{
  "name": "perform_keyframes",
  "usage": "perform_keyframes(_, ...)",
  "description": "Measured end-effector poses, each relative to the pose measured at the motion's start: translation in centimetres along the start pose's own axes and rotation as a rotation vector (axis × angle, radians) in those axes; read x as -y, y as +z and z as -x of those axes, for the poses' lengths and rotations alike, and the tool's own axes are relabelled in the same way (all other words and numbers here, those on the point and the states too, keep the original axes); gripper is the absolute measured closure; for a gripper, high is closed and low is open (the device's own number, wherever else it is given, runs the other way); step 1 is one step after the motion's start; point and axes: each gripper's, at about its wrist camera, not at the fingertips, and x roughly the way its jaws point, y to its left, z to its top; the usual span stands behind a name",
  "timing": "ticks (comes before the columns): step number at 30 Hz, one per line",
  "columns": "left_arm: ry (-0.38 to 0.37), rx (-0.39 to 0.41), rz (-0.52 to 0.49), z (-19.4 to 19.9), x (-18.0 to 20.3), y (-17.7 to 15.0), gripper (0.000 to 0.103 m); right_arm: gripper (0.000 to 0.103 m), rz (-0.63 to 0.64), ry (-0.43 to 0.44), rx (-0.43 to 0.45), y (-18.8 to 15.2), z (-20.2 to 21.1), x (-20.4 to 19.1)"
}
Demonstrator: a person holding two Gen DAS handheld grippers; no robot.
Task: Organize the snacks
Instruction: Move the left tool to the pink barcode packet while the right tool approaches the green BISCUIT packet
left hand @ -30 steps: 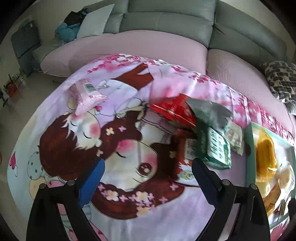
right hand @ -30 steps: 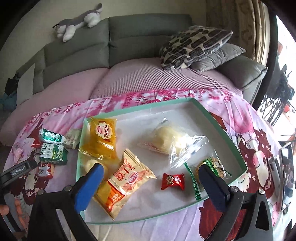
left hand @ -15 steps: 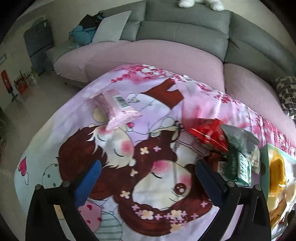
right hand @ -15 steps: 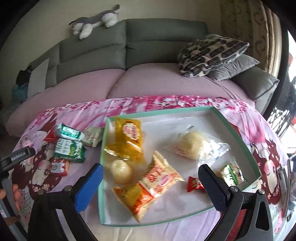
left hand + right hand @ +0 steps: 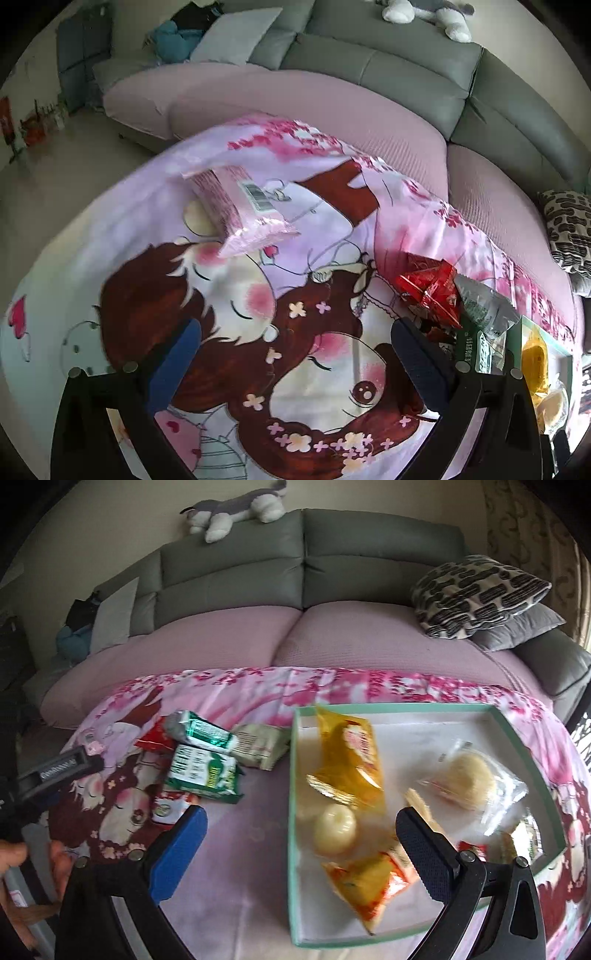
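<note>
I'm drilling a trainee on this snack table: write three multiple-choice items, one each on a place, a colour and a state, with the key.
1. Where does the pink packet lie?
A. in the tray
B. alone on the cartoon cloth, away from the other snacks
C. on the sofa

2. What colour is the tray's rim?
A. mint green
B. red
C. black

3. How does the right gripper stand?
A. closed on the yellow packet
B. closed on the round bun
C. open, holding nothing

Key:
1 B, since the left wrist view shows it by itself on the cloth, far from the pile beside the tray.
2 A, since the right wrist view shows a pale green edge around a white floor.
3 C, since its blue pads stand wide apart above the cloth and tray edge, pressing on nothing.
</note>
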Motion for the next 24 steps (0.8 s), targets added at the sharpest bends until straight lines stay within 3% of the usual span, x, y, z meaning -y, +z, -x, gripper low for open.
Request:
perform_keyframes(9,-0.058,-0.054,-0.069,-1.8,0.7,0.4,0.001,0.000,0.016,0.056,-0.032,0.8,-1.8,-2.6)
perform_keyframes(16,-0.121,-0.094,-0.058,-3.2,0.7,0.9,0.001,0.000,-0.003,0.108,-0.049,2.1,-3.7,-4.0)
perform_keyframes(24,-0.113,-0.088,-0.043,-3.7,-0.1,2.1,0.001,0.000,-0.025,0.142,-0.088,2.7,-6.1,-5.1)
